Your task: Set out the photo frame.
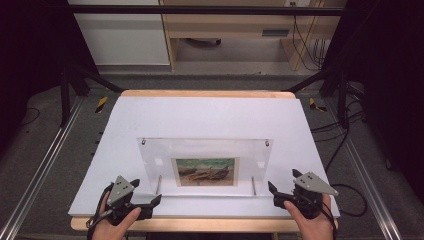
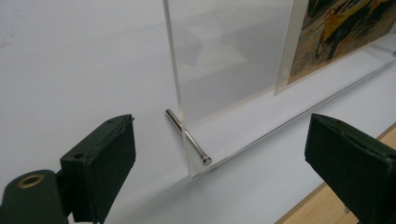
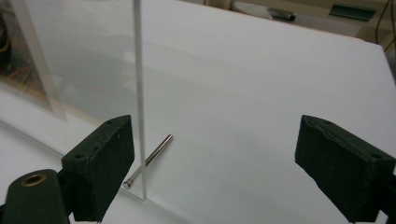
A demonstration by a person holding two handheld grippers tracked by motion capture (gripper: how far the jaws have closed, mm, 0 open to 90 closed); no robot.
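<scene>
A clear acrylic picture frame [image 1: 205, 165] stands upright on the white board [image 1: 210, 115], holding a boat picture [image 1: 205, 171]. Two metal pins [image 1: 159, 184] pass through its lower corners as feet. My left gripper [image 1: 147, 192] is open just off the frame's near left corner. In the left gripper view its jaws [image 2: 222, 125] stand wide on either side of that corner and the pin [image 2: 187, 137], without touching. My right gripper [image 1: 284, 180] is open off the right corner. There the pane's edge [image 3: 138, 70] and a pin [image 3: 149, 160] lie close to the left jaw.
The board lies on a wooden table whose front edge [image 1: 200, 224] runs just under my hands. Black stand legs [image 1: 75, 80] and cables [image 1: 345, 150] flank the table on the floor. A cabinet [image 1: 225, 30] stands behind.
</scene>
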